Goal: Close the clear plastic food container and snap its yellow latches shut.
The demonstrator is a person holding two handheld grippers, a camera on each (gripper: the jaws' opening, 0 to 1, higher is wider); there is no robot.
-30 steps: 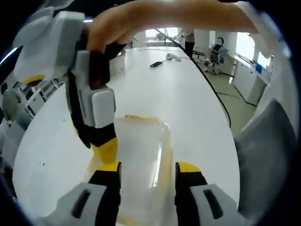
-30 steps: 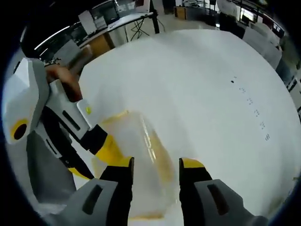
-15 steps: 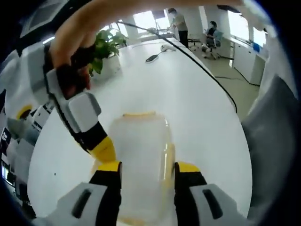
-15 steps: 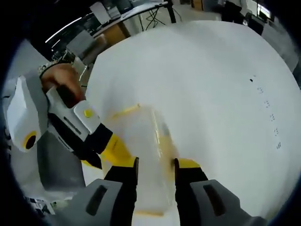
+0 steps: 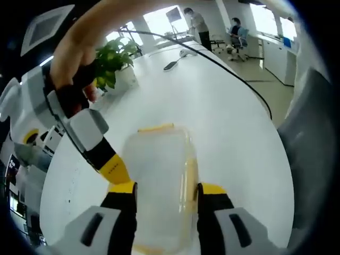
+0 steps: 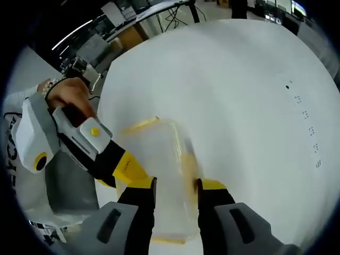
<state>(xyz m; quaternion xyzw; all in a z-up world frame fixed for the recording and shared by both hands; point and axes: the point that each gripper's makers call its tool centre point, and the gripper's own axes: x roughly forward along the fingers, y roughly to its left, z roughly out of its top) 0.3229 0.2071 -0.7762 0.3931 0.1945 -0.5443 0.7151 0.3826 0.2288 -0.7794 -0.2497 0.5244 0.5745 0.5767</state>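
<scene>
A: Left gripper [image 5: 162,187]: jaws straddling the near end of the clear plastic food container [image 5: 159,180], yellow tips against its two long sides. Pinching it, by the look.

B: Right gripper [image 6: 175,185]: same hold from the opposite end, jaws pressed onto the container walls. Visible also in the left gripper view, coming in from the far left side, with a hand [image 5: 74,64] on its grip.

A: Position of the container?

B: Flat on the white table [image 5: 223,122], between both grippers. Lid apparently down (seam hard to read through the clear plastic).

A: Latches?

B: Yellow latch [image 5: 155,128] at the far end, another yellow latch [image 5: 191,178] along the right side. Folded or loose: cannot tell.

A: Step in hand?

B: Judged as steadying and pressing the closed box; snapping not yet confirmed. Next move likely calls for one gripper holding firm while the other pushes each latch down over the rim.

A: Contents?

B: Nothing discernible inside; walls cloudy, interior seemingly empty.
</scene>
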